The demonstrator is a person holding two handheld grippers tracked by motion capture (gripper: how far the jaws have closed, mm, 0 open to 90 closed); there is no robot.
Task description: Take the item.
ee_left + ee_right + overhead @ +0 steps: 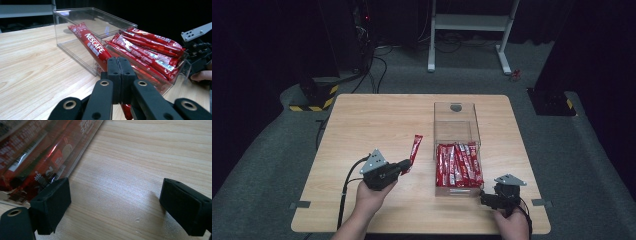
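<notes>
A red Nescafe coffee stick [415, 146] is pinched at its lower end by my left gripper [404, 165], which is shut on it just left of the clear plastic box [457, 122]. In the left gripper view the stick [93, 47] slants up from the closed jaws [120, 75] toward the box [95, 10]. Several red sticks [459, 165] lie packed in the box's near half. My right gripper [486, 198] rests at the box's near right corner. It stands open [115, 197] over bare wood, its left jaw beside the box wall [83, 147].
The far half of the box holds no sticks. The wooden table [362, 120] has free room to the left and behind the left gripper. Beyond the table are a white stand [469, 22], cables and yellow-black striped bases on grey carpet.
</notes>
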